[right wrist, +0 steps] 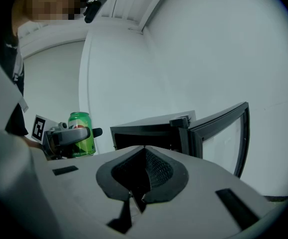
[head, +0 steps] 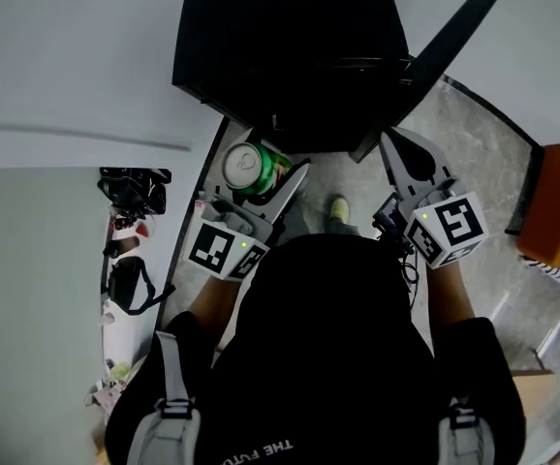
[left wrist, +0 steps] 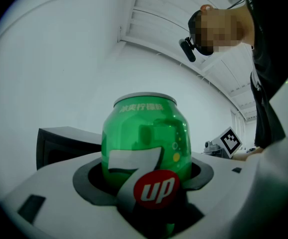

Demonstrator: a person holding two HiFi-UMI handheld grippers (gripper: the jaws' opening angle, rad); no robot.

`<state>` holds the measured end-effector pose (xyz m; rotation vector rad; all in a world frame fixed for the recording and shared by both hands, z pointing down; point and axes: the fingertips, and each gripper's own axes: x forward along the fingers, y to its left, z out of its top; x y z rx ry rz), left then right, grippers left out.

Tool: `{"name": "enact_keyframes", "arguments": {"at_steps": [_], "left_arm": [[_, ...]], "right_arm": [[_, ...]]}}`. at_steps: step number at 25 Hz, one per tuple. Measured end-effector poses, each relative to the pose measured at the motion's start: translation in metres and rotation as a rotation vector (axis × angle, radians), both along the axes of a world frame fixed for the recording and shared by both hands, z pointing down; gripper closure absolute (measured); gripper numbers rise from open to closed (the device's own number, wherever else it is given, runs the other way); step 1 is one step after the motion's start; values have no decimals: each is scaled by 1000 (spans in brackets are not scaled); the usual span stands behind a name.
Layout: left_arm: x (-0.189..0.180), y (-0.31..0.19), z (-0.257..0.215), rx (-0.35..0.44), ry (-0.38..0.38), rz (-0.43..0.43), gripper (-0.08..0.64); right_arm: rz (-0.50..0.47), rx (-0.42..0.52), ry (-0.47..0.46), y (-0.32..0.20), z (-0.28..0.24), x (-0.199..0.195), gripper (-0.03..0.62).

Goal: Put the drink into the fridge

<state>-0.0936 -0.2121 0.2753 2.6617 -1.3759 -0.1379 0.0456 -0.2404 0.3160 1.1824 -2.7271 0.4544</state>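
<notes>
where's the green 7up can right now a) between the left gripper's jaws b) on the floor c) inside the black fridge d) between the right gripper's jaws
a: the green 7up drink can sits clamped in the left gripper, outside the small black fridge with its door open; the right gripper is shut and empty.

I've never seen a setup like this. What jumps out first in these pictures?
A bright green 7up can fills the left gripper view, held upright between the jaws of the left gripper. Just beyond it stands a small black fridge, its door open on the right side. The right gripper, jaws together and empty, points toward the fridge.
</notes>
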Motion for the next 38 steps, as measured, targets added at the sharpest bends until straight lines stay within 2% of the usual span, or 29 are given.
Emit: {"name": "enact_keyframes", "arguments": {"at_steps": [12, 18, 26, 32, 38], "left_arm": [[-41, -48, 53, -59, 11, -10, 218], [-35, -70, 92, -116, 10, 18, 218], [-30, -93, 133, -143, 14, 37, 218], [-30, -111, 171, -159, -15, 32, 218], [-32, -141, 208, -127, -114, 37, 218]], "right_arm": [[-25, -59, 37, -19, 32, -58, 578], [-10, -86, 56, -31, 53, -62, 578], [3, -82, 81, -49, 66, -64, 578], [-1, -115, 95, -48, 82, -71, 578], [-15, -153, 92, -45, 103, -83, 578]]}}
